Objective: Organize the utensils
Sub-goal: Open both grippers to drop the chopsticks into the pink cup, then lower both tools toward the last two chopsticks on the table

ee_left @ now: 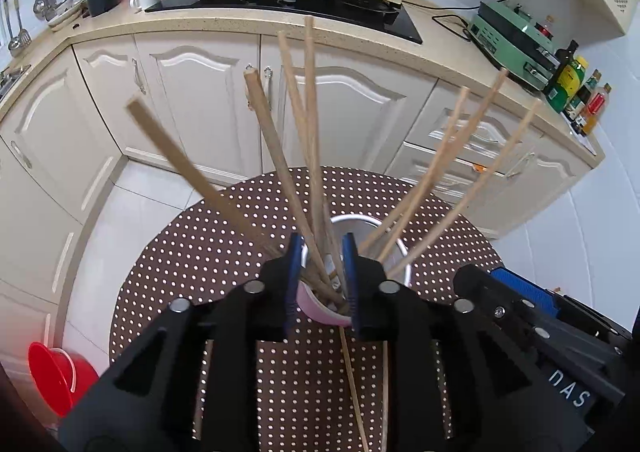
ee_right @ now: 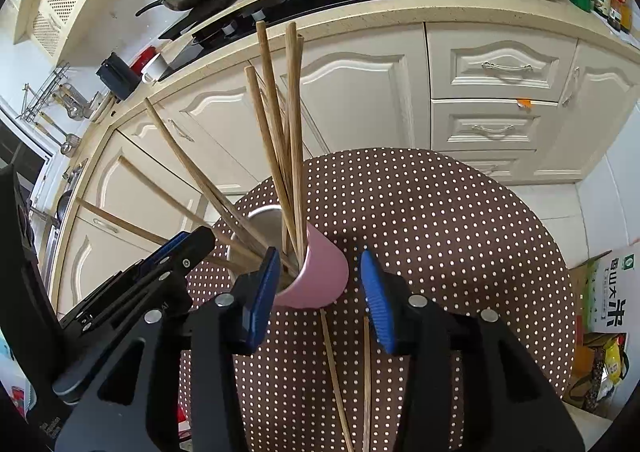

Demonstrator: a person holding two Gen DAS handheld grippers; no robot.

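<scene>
Pink cup (ee_right: 316, 276) crammed with chopsticks (ee_right: 294, 131), steel cup (ee_left: 372, 228) behind. Left gripper (ee_left: 322, 280) narrowly parted around sticks; right gripper (ee_right: 320, 300) wide, empty. Snagged stick could tip cup; two sticks (ee_right: 348, 372) lie loose on near table (ee_right: 460, 232).

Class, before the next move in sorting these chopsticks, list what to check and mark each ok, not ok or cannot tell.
1. Right gripper open: ok.
2. Left gripper clear of the standing chopsticks: not ok, they pass between its fingers.
3. Pink cup standing on the table: ok.
4. Every chopstick in a cup: not ok, two loose chopsticks lie on the table.
5. Metal cup steady: cannot tell.
</scene>
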